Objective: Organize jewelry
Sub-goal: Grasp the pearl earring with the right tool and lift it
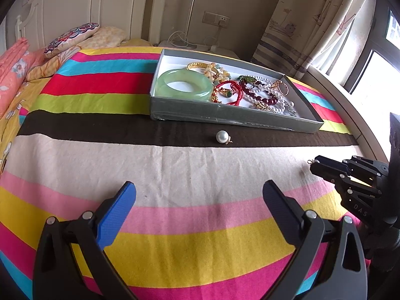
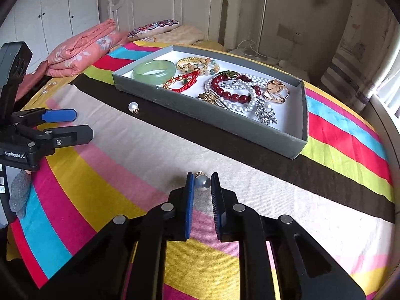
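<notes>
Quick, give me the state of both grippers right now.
Left gripper: open, holding nothing, above the striped blanket.
Right gripper: closed on a pearl earring that lies on the blanket.

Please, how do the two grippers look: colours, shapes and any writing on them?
Both are black plastic frames with silver round rivets and flat blue textured pads. The left gripper bears white lettering "GenRobot.AI"; the right gripper shows "DAS" on its side.
</notes>
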Demonstrator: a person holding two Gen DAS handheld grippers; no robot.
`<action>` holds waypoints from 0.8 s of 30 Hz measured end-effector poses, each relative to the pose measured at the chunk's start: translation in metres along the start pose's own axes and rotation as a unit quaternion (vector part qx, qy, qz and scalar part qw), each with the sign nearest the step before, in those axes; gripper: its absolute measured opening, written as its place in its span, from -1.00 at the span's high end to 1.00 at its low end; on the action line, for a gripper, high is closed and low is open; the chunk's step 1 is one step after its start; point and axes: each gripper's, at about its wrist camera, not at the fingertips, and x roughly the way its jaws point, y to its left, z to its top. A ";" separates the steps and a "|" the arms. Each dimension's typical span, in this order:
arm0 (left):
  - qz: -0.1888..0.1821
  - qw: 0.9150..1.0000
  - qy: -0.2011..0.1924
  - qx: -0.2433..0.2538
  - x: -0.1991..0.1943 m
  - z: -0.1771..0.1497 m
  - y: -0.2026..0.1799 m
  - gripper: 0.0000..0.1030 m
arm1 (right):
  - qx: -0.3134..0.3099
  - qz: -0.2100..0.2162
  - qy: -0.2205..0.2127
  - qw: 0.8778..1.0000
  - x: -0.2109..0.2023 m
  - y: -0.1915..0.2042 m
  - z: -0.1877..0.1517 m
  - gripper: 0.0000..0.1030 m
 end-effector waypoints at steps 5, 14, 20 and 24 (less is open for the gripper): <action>0.028 0.999 -0.003 0.025 0.001 0.004 -0.013 -0.94 | 0.014 0.004 -0.011 1.000 -0.005 -0.005 0.000 0.70; 0.037 0.998 0.022 0.048 0.039 0.037 -0.038 -0.17 | 0.043 0.019 -0.023 0.999 -0.010 -0.015 -0.001 0.70; 0.044 0.995 0.013 0.089 0.051 0.043 -0.052 0.65 | 0.056 0.030 -0.028 0.998 -0.012 -0.019 -0.002 0.70; 0.023 0.995 0.010 0.098 0.045 0.036 -0.055 0.65 | 0.062 0.036 -0.031 0.997 -0.013 -0.022 -0.003 0.70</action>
